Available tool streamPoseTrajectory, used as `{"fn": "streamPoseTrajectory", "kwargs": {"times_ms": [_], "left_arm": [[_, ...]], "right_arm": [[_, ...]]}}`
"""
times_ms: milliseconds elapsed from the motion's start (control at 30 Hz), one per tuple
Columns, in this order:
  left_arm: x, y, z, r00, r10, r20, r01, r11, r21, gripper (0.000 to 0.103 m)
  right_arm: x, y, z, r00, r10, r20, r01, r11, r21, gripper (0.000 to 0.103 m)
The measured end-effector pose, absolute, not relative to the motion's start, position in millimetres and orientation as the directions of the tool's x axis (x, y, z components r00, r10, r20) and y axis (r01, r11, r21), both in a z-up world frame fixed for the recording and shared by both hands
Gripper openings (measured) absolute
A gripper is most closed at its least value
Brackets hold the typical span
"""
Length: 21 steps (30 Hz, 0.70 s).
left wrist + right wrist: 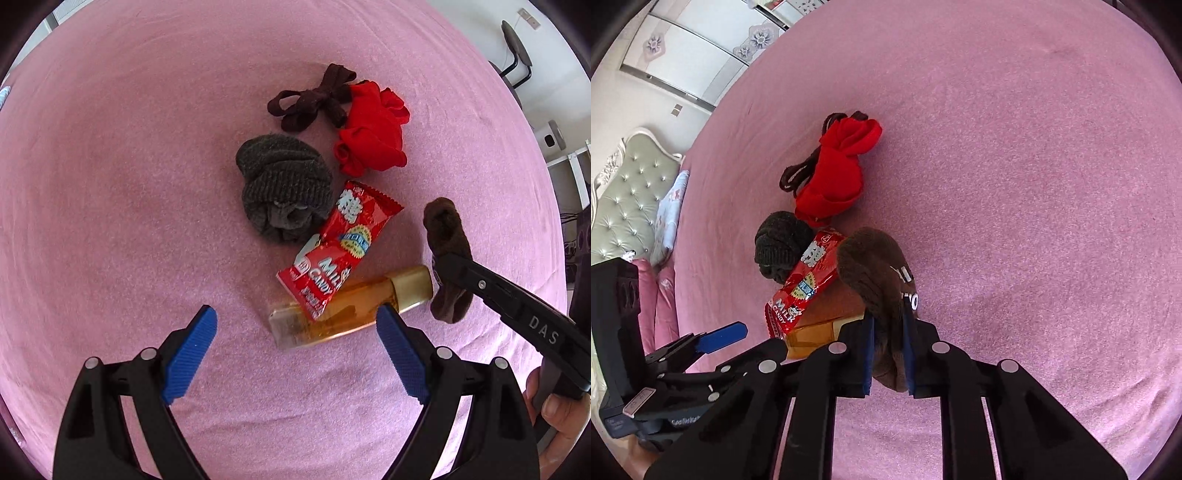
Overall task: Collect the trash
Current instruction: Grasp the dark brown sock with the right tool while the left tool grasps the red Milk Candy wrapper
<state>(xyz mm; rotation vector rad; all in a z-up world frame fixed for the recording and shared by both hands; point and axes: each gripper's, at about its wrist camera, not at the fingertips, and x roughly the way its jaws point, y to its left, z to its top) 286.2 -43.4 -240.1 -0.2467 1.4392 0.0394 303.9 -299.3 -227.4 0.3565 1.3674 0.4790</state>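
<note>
A red milk candy wrapper (pixel 340 254) (pixel 805 284) lies partly over a small amber bottle with a gold cap (pixel 354 306) (pixel 812 332) on the pink bed sheet (pixel 147 184). My left gripper (pixel 295 317) points down just in front of the bottle. It is open, with its right blue pad (pixel 399 350) beside the bottle and nothing between the pads. My right gripper (pixel 888 325) is shut on a brown sock (pixel 875 266) (pixel 447 229), which lies to the right of the bottle's cap.
A balled grey sock (pixel 284 188) (pixel 783 243), a red cloth (pixel 373 129) (pixel 838 170) and a dark brown knotted band (pixel 310 99) lie beyond the wrapper. A tufted headboard (pixel 624 192) and pillows (pixel 670 218) are at the bed's end. A chair (pixel 515 48) stands off the bed.
</note>
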Motion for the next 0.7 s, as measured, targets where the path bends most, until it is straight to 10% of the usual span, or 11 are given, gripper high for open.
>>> {"fn": "streamPoseTrajectory", "kwargs": {"times_ms": [233,400,700], "left_arm": [[322,-56,-258,0.108,-0.11,-0.988,-0.182,0.975,-0.129,0.085],[329,-71,-270,0.067,-0.088,-0.994,-0.174,0.98,-0.099,0.041],[298,-68,-244,0.152,-0.213,-0.965,-0.219,0.945,-0.244,0.04]], "right_arm": [[301,-327,-226,0.145,0.537,-0.831,-0.082,0.844,0.531,0.013],[299,-330,-230,0.147,0.538,-0.83,-0.063,0.842,0.535,0.013],[286,-336,-216,0.16,0.546,-0.823,-0.073,0.838,0.541,0.013]]}}
